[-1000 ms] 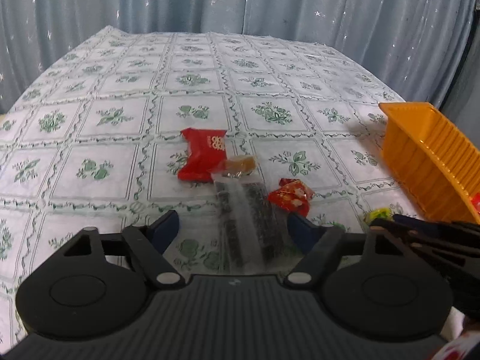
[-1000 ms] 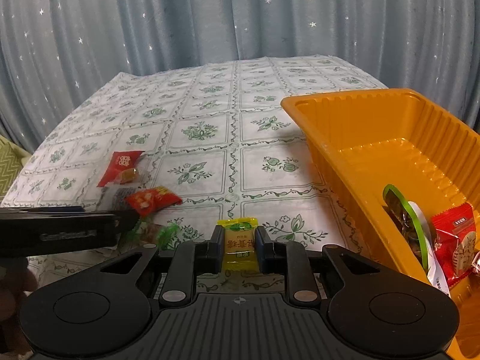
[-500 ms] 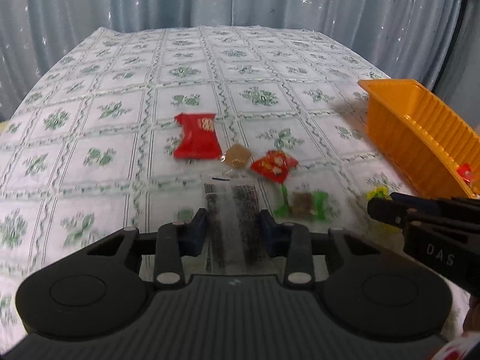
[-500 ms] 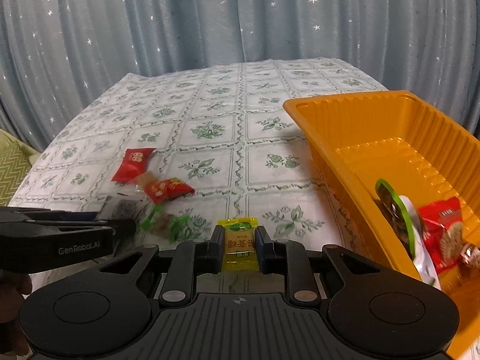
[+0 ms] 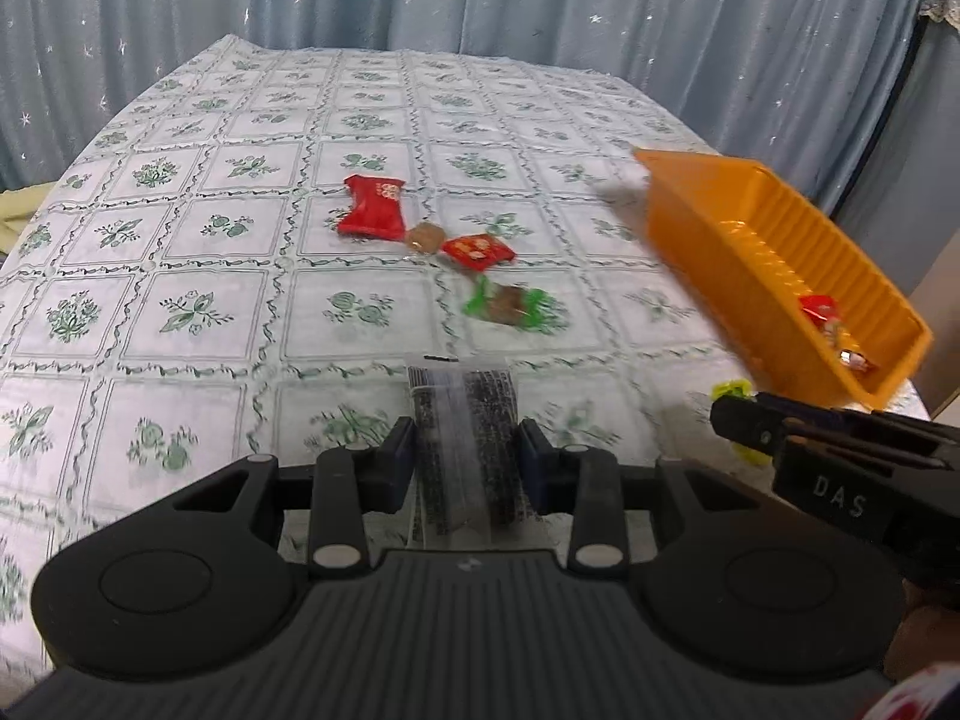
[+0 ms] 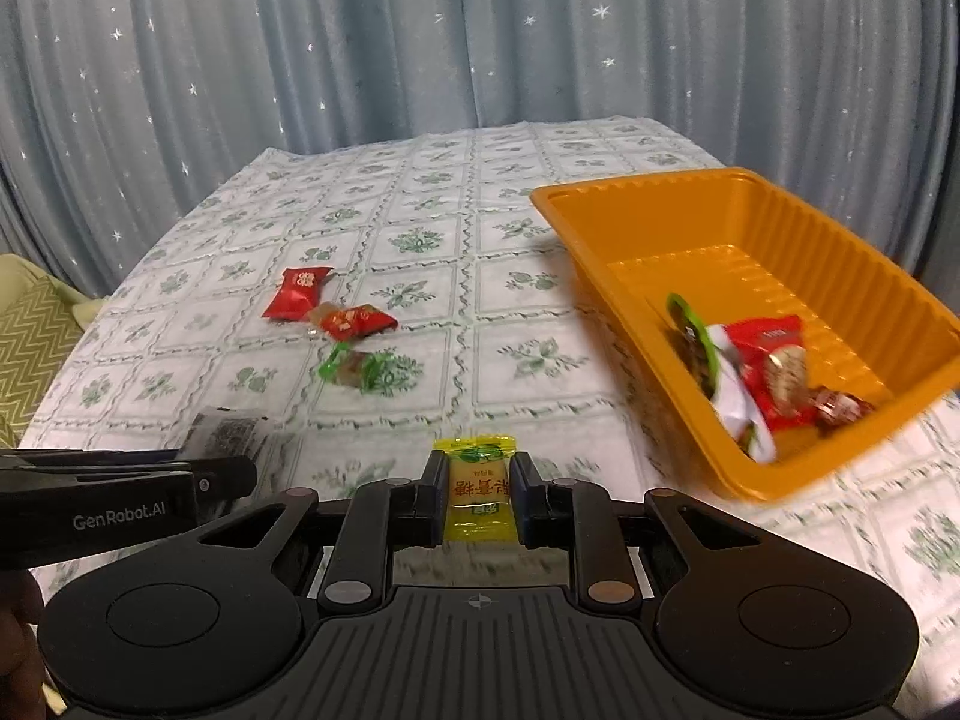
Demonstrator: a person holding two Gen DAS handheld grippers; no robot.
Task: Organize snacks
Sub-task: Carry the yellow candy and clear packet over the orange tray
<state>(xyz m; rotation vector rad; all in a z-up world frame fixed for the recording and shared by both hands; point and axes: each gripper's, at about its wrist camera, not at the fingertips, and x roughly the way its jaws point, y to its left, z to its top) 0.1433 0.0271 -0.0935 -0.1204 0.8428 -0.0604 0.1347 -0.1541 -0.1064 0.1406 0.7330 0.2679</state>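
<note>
Left wrist view: left gripper [image 5: 467, 450] jaws clamp clear seed packet [image 5: 462, 420], right gripper [image 6: 478, 489] jaws pinch yellow candy [image 6: 478, 489], both lifted off bench [image 6: 420, 240] presumably for orange tray [image 6: 840, 276]; four snacks remain loose.

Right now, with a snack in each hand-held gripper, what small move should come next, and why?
Probably carry the right hand-held gripper over the orange ribbed plastic tray and release. Its jaws pinch the yellow wrapped candy, and the tray sits just to its right. The left hand-held gripper could follow with its clear black-speckled packet.
</note>
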